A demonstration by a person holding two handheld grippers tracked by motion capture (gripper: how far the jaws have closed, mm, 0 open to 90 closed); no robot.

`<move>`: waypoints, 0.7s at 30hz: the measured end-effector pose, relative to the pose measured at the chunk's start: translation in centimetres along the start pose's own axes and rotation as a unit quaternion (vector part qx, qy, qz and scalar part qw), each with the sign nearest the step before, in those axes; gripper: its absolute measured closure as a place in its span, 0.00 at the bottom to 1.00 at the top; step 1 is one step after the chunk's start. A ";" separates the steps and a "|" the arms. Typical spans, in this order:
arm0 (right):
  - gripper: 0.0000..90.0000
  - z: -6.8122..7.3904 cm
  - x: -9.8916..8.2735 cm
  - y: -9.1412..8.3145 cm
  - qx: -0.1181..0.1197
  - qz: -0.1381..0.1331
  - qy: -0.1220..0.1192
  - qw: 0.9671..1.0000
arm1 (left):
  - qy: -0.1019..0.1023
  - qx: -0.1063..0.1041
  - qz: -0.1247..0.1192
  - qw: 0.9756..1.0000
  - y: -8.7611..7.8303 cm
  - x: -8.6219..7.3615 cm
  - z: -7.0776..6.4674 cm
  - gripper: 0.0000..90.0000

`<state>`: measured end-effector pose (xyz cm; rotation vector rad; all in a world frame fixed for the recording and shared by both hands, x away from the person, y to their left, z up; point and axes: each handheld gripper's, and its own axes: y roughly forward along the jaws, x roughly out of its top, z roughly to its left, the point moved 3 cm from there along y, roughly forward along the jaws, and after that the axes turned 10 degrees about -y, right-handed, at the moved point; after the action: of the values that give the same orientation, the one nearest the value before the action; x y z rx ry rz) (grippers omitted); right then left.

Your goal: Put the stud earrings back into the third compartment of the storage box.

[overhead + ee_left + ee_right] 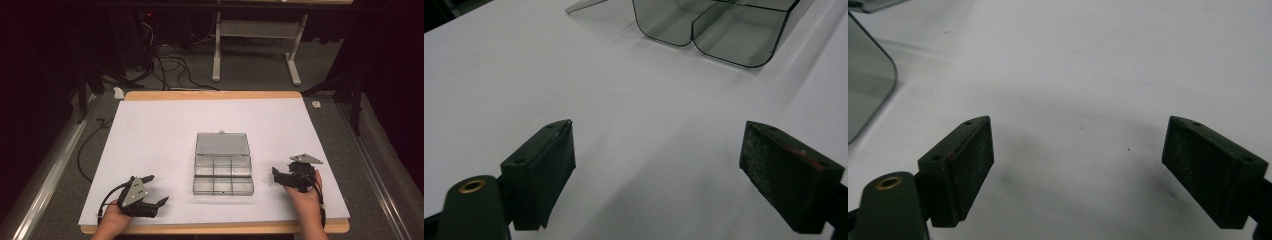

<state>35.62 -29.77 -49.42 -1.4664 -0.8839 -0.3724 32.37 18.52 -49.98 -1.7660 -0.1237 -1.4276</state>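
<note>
Fingers: both pairs spread wide with nothing between them; the left gripper's pads (546, 170) and the right gripper's pads (965, 167) frame bare white surface.
Table: a white sheet (160, 135) covers the wooden tabletop (210, 95), filling the middle of the high view.
Organizer box: a clear plastic compartment box (222, 177) sits open at centre frame, its lid (222, 144) lying back behind it.
Left gripper (152, 191): lower left of the frame, held in a hand (114, 220), well apart from the box.
Right gripper (275, 176): lower right, near the box's right side, not touching it.
</note>
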 end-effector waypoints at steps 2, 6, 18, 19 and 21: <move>0.15 0.0 -0.1 -0.2 0.005 -0.003 0.007 1.000 | -0.001 0.001 0.000 1.000 0.0 0.0 0.0 0.17; 0.15 -0.3 -0.1 -0.5 0.008 -0.011 0.002 1.000 | 0.000 0.004 -0.003 1.000 0.0 0.0 0.0 0.17; 0.16 0.0 0.0 -0.8 0.007 -0.022 -0.017 1.000 | 0.002 0.001 -0.003 1.000 -0.1 0.0 -0.1 0.17; 0.16 0.1 0.0 -0.8 0.008 -0.024 -0.017 1.000 | 0.003 0.001 -0.003 1.000 -0.1 0.0 -0.1 0.17; 0.16 0.2 0.0 -0.9 0.008 -0.028 -0.020 0.999 | 0.004 0.000 0.000 1.000 0.0 0.0 -0.1 0.17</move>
<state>34.95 -29.72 -48.81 -1.4413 -0.9597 -0.3791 32.31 18.47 -49.99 -1.7592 -0.1205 -1.4348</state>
